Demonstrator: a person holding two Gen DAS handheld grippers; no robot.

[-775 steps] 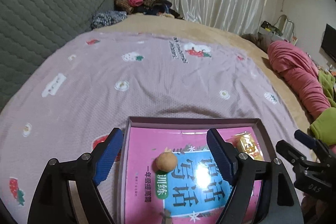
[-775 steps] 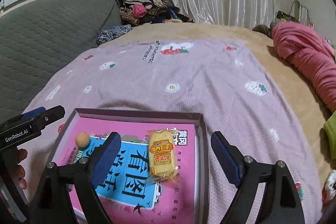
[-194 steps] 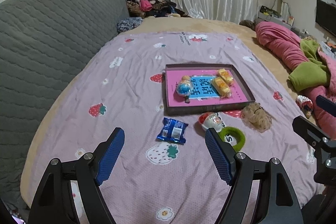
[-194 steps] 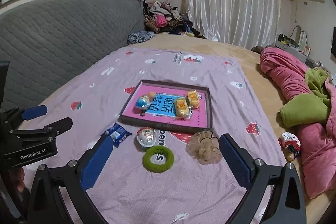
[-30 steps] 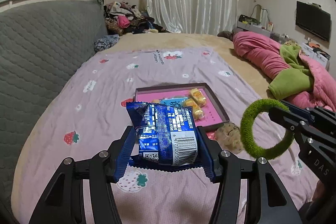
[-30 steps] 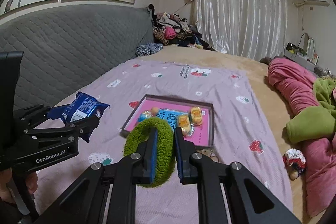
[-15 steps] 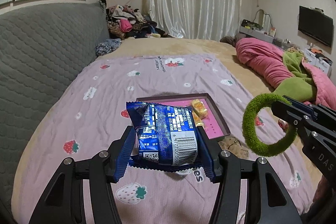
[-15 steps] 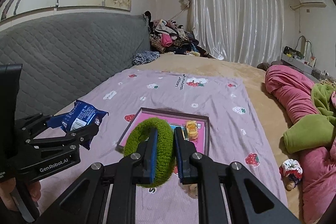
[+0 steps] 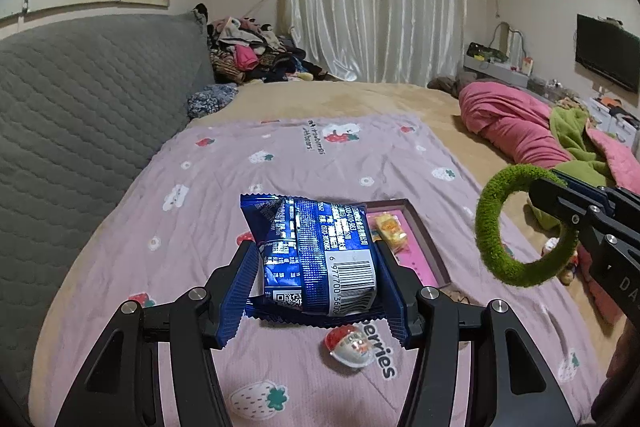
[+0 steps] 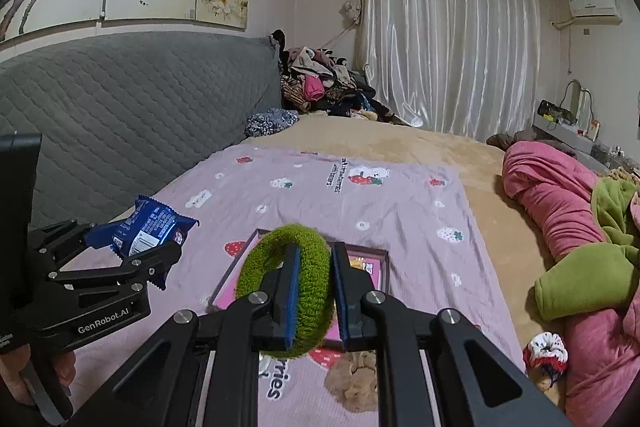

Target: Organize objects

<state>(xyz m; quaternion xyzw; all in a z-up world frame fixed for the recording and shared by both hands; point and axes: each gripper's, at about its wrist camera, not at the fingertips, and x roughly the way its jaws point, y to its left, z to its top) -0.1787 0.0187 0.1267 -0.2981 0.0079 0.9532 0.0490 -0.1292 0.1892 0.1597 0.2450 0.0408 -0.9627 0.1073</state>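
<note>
Bedroom bedspread [image 9: 224, 187] below, my left hand-held gripper [image 9: 316, 279] clamps the blue snack packet [image 9: 316, 251] and my right hand-held gripper [image 10: 312, 291] pinches the green scrunchie [image 10: 296, 279], both aimed toward the tray [image 9: 430, 243] ahead for sorting.

1. Between the jaws of the left gripper [image 9: 316, 277], the blue snack packet [image 9: 316, 251] shows a barcode with digits reading "6 977700 3600", partly cut off.
2. On the left gripper's body, white lettering: "GenRobot.AI".
3. Beyond the jaws, the pink bedsheet [image 10: 400, 211] carries small print, "strawberries" as best I can tell.
4. Right under the jaws, bigger letters on the sheet: "berries".
5. The right gripper [image 9: 576, 211] shows "DA", the rest cut off.
</note>
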